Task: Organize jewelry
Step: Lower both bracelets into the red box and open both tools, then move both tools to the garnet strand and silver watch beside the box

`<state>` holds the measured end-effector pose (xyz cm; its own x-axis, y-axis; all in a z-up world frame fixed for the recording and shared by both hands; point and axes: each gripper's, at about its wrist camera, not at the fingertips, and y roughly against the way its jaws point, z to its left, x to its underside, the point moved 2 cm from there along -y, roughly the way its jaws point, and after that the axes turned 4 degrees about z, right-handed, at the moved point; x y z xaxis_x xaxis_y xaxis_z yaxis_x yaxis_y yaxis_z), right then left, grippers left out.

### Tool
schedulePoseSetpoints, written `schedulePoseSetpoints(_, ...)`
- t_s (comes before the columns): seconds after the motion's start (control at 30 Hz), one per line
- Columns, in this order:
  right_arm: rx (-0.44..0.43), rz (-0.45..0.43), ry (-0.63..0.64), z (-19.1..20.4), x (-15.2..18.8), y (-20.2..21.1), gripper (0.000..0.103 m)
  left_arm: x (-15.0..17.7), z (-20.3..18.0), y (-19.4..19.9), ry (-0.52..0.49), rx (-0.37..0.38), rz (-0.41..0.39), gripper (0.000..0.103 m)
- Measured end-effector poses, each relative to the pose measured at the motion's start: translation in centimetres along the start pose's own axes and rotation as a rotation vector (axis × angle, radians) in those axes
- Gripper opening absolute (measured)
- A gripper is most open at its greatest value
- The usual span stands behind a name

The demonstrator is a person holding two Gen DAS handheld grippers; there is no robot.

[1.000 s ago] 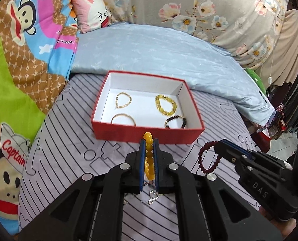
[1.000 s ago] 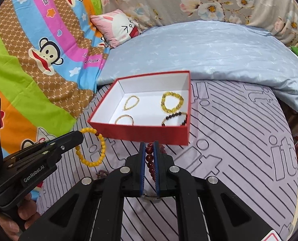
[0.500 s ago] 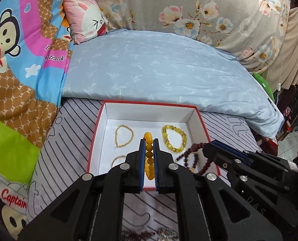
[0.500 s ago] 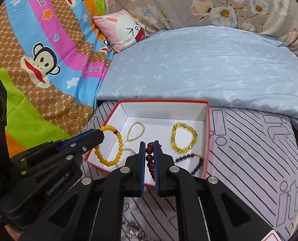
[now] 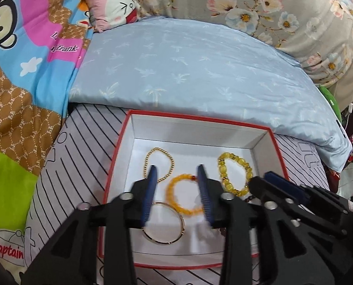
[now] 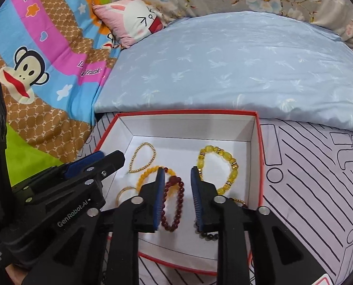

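Left wrist view: left tongs opening over the red box; orange bead bracelet lies free between the parting jaws, no pad on it (may snag the gold bangle underneath).

Right wrist view: right tongs opening too; dark red bracelet sits between them, just beside the left pad. Risk: beads cling and lift out on withdrawal.

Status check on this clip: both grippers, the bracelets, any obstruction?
Left gripper and right gripper opening over the red box. Orange bracelet and dark red bracelet released inside. Nothing blocking.
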<state>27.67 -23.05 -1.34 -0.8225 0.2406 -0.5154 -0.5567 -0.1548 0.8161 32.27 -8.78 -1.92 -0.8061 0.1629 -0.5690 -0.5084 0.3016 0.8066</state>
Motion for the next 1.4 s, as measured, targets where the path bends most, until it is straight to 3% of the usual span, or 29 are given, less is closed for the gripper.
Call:
schedulePoseSetpoints(0.47,0.018,-0.03,0.006,-0.9,3.4,3.2,0.028,2.1,1.4,2.9,0.038,-0.017,-0.023,0.039)
schedulePoseSetpoints(1.07,0.002,0.019,0.032,0.4,11.5,6.7,0.03,9.0,2.6,7.3,0.068,-0.007,-0.002,0.039)
schedulePoseSetpoints(1.4,0.0,0.064,0.029,0.5,15.1,6.9,0.03,14.1,3.4,7.2,0.057,-0.037,0.074,0.039)
